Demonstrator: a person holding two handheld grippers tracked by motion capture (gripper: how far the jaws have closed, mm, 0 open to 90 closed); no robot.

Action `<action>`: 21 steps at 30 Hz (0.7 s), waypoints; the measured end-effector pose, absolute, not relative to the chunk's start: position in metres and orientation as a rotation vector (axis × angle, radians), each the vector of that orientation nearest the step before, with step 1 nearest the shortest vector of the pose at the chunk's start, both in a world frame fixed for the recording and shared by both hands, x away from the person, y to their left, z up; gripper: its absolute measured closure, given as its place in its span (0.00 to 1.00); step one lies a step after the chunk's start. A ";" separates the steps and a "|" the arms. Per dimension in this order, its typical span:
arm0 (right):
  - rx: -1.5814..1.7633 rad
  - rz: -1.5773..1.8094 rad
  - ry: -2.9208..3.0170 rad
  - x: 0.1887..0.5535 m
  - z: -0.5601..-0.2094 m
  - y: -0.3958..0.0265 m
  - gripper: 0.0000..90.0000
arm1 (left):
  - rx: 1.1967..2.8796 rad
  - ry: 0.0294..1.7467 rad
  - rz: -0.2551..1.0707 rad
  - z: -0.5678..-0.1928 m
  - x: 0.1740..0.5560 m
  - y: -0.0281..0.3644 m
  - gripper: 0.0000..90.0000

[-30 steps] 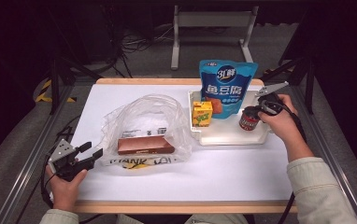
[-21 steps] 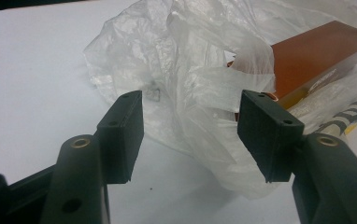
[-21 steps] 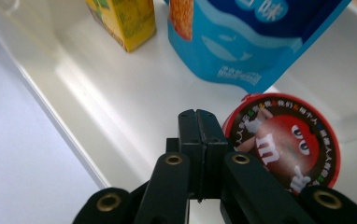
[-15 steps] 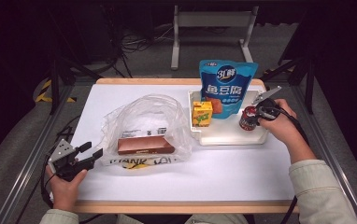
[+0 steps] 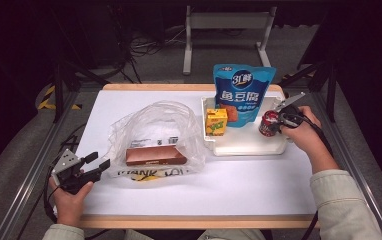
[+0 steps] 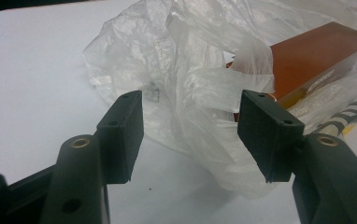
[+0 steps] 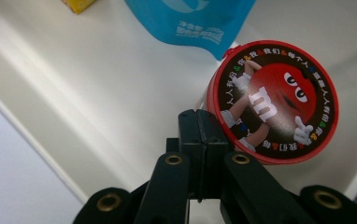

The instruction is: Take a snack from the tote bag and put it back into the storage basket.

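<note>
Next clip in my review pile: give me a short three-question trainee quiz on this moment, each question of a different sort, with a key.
1. True or false: the right gripper has its jaws clamped around the red M&M's tub.
2. Which thing lies inside the clear plastic bag? A) yellow drink carton B) brown box C) blue snack pouch
3. In a few words: how do the left gripper's jaws stand, and what is between them?

Key
1. False: the jaws are shut together on nothing, their tips at the tub's near rim.
2. B: the brown box is in the bag; the yellow drink carton and blue snack pouch are at the white tray.
3. Open wide, with loose folds of the bag between them, pads not pressing.
</note>
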State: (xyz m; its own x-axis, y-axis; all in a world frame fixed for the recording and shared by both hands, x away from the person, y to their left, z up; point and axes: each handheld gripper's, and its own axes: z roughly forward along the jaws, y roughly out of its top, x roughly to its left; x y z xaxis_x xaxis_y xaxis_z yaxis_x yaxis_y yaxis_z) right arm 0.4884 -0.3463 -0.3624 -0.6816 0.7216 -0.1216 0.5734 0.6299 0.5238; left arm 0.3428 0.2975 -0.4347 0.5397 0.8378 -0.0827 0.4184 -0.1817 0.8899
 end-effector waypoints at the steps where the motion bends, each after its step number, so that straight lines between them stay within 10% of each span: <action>1: 1.039 0.651 2.528 0.489 -0.363 -0.347 1.00 | 1.797 1.044 0.535 -0.435 0.343 0.297 0.46; 21: 1.058 0.613 2.468 0.503 -0.370 -0.347 1.00 | 1.795 1.044 0.535 -0.435 0.343 0.298 0.46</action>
State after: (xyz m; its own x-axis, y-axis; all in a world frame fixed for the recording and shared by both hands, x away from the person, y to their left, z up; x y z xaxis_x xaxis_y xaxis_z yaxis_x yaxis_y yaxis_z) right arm 0.5032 -0.3465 -0.3695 -0.6419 0.7469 -0.1734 0.5790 0.6204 0.5290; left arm 0.3426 0.2979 -0.4349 0.5382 0.8383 -0.0869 0.4189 -0.1766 0.8907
